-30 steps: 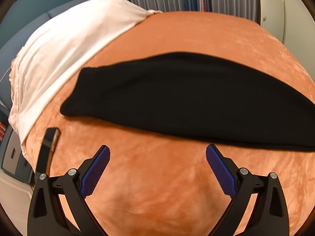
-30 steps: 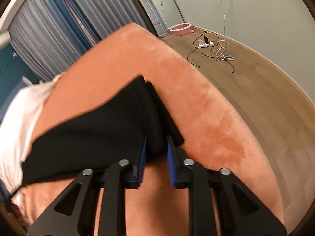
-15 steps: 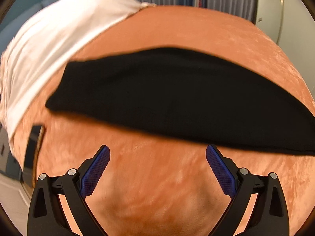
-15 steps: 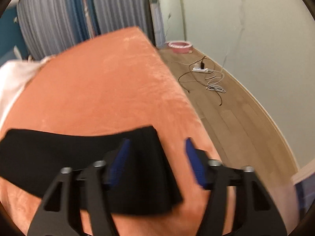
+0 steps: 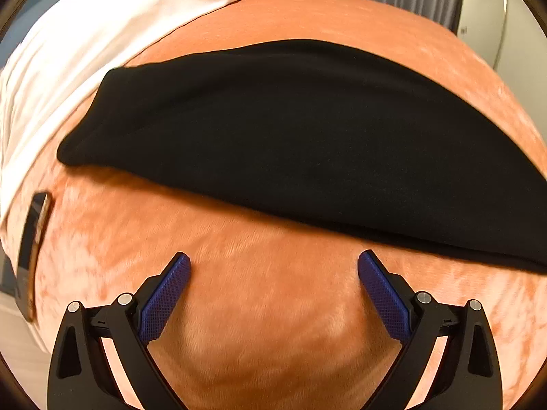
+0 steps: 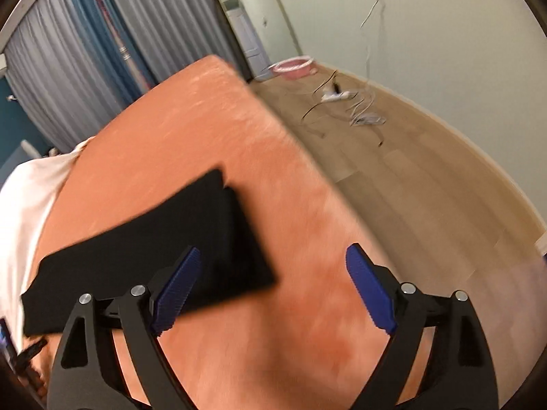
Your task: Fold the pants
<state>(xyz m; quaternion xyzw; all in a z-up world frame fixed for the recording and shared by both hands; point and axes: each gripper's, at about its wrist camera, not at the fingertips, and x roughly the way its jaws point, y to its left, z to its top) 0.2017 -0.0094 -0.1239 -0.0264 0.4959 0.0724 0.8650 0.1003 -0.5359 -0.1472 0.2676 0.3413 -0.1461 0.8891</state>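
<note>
Black pants (image 5: 301, 136) are lying as a long folded strip across the orange plush bed (image 5: 273, 307), just ahead of the left tongs (image 5: 273, 273) and stretching away to both sides of them. Those tongs are standing spread and empty over bare plush, short of the strip's near edge. The right tongs (image 6: 273, 266) are also spread, their jaws having just been opening; nothing is pinched between them, though the end of the strip (image 6: 218, 239) is sitting ahead and to their left, partly behind the left pad. Beyond and to the left of the left tongs a white cloth (image 5: 85, 41) is draped over the bed, and a dark phone-like slab (image 5: 34, 249) is lying at the bed's left margin.

Judging from this, the lengthwise fold is finished and the crosswise fold is coming up. That move is calling for each pair of tongs to reach an end of the strip, pinching all layers together so none slides.
</note>
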